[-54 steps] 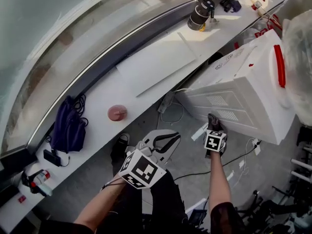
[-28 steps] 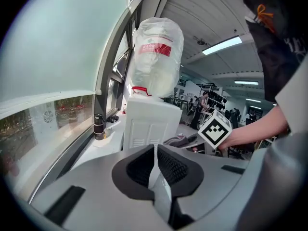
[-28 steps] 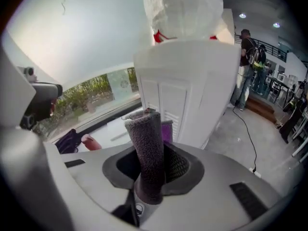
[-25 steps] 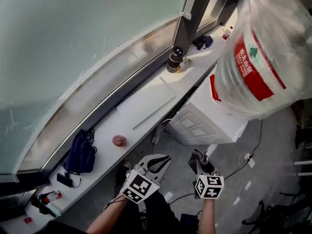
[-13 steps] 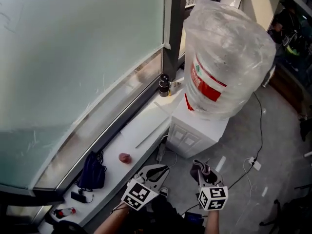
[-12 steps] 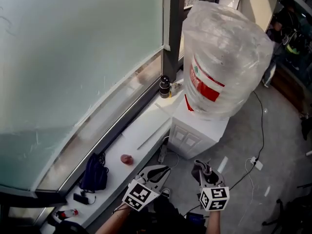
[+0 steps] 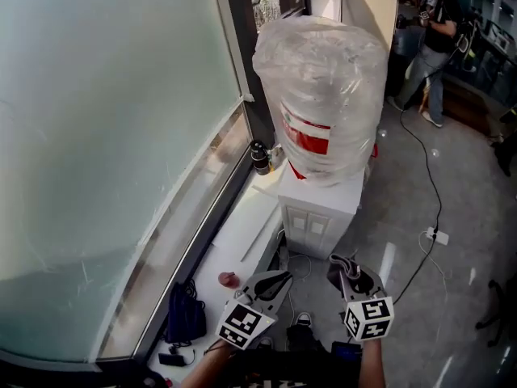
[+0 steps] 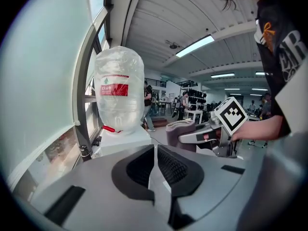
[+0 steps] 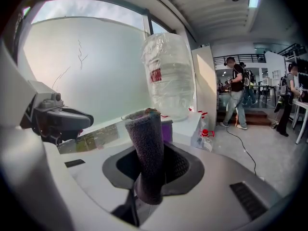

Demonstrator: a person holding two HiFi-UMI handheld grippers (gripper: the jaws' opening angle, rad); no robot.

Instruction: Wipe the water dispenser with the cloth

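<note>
The white water dispenser stands on the floor by the window, carrying a big plastic-wrapped bottle with a red label. Both grippers are low in the head view, well short of the dispenser. My right gripper is shut on a rolled grey cloth, which sticks up between its jaws. My left gripper is shut with nothing in it. In the left gripper view, the dispenser and bottle are ahead, and the cloth shows at the right.
A white window sill runs along the frosted glass, with a dark flask, a pink lump and a dark bag on it. A cable crosses the floor. A person stands at the back right.
The right gripper with the cloth has come away from the dispenser's front. The view has pulled back and lifted, so the whole dispenser and bottle now show farther off.
</note>
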